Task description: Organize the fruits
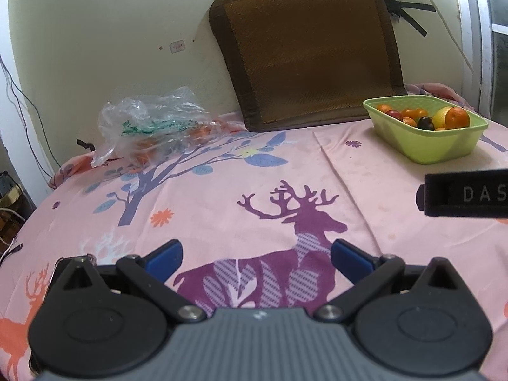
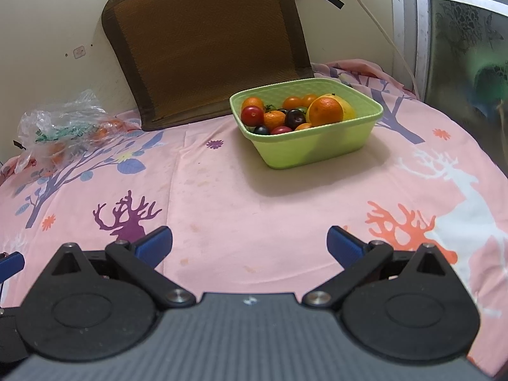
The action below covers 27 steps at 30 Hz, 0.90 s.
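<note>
Fruits point(image 2: 295, 114) fill a light green basket point(image 2: 314, 149) on the pink deer-print desk point(image 2: 222, 209), ahead of the right gripper point(image 2: 249, 243) and a little to its right, well apart from its tips. In the pile a large orange point(image 2: 326, 110) leans against a yellow fruit point(image 2: 347, 108) at the basket's right side; to their left lie smaller oranges, a red round fruit point(image 2: 252, 116) and dark plums point(image 2: 294, 118). The basket's long axis runs from the near left to the far right, one corner turned toward the gripper.

From the left gripper point(image 1: 256, 258) the basket point(image 1: 435, 146) sits far ahead to the right. Nearer on that side a black bar of the other tool reads "DAS" point(image 1: 484, 193), the rest cut off. Far ahead to the left lies a crumpled clear plastic bag point(image 1: 152, 127) with green print I cannot read and orange fruit inside.

Both grippers hover over the cloth with blue fingers wide apart, holding nothing.
</note>
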{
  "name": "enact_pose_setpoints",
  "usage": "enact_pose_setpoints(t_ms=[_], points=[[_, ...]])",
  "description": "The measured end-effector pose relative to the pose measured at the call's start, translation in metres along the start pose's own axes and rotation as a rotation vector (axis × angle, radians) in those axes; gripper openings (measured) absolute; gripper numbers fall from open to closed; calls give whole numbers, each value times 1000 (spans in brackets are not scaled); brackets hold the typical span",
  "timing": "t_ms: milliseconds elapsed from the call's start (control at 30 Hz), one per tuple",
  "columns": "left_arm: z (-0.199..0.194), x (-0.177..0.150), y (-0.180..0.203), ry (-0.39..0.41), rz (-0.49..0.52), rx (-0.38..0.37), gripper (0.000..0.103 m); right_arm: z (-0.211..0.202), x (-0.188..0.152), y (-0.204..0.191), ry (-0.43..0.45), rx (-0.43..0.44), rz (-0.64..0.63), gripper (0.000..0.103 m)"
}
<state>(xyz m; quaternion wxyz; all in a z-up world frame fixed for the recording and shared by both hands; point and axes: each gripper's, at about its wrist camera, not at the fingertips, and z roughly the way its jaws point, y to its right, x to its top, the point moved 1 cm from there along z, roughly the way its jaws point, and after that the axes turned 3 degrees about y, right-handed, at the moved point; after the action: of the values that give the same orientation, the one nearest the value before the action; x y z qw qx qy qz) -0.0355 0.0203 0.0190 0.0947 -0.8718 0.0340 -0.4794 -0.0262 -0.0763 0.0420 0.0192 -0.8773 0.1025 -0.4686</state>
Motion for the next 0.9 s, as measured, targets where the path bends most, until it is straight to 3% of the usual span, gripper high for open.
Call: enact_pose_setpoints(t_ms=[900], points=[[7, 13, 30, -5, 71, 29, 103, 8, 6, 29, -19, 28, 69, 103]])
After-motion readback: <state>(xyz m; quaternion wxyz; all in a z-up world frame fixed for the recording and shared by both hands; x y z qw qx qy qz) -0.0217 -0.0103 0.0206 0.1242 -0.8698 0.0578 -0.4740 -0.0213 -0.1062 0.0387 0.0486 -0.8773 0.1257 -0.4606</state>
